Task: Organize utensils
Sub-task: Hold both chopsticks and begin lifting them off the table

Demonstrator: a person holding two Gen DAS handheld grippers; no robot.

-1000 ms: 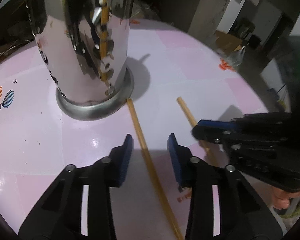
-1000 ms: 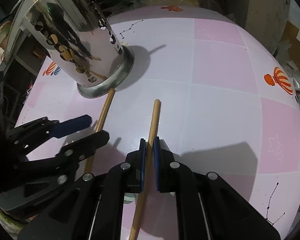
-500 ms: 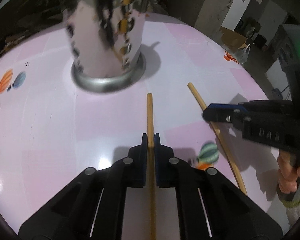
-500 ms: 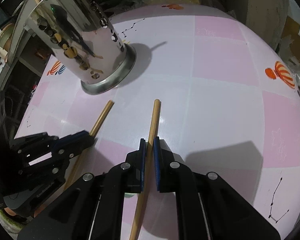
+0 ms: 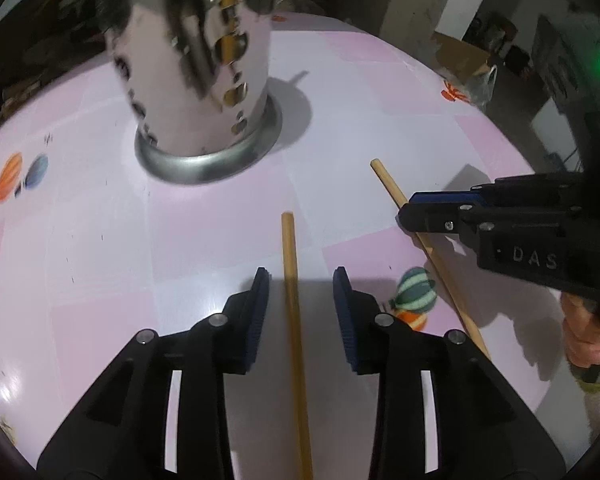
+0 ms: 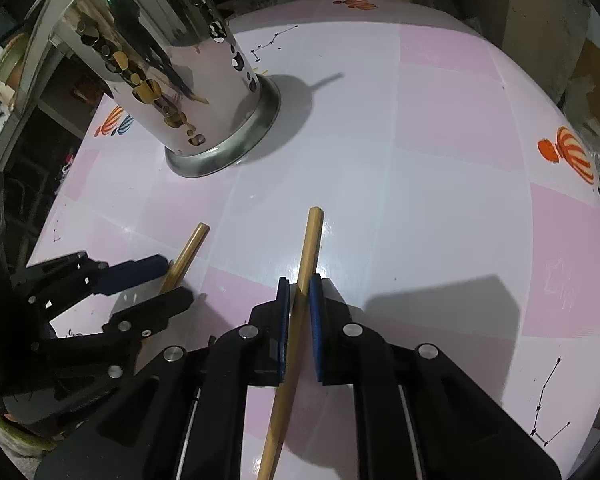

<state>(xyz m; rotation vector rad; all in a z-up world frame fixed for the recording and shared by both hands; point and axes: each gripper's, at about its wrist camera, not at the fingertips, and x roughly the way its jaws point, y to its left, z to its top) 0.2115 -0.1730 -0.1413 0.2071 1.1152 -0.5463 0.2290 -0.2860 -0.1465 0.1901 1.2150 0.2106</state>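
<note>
A shiny perforated steel utensil holder [image 5: 204, 92] stands on the pink table and holds a chopstick; it also shows in the right wrist view [image 6: 172, 80]. My left gripper [image 5: 300, 280] is open, its jaws on either side of a wooden chopstick [image 5: 294, 320] lying on the table. My right gripper [image 6: 300, 284] is shut on a second chopstick [image 6: 306, 256], which also shows in the left wrist view [image 5: 396, 196]. The left gripper appears in the right wrist view [image 6: 172, 284] around its chopstick [image 6: 186, 254].
The pink and white checked table [image 6: 420, 160] carries balloon prints [image 5: 414, 294] and constellation marks. Its far edge drops to dark clutter and cardboard boxes [image 5: 460, 56]. A person's hand [image 5: 584, 336] holds the right gripper's handle.
My left gripper closed on its chopstick and pulled it back from the holder's base, then opened again. The right gripper stayed shut on its chopstick.
</note>
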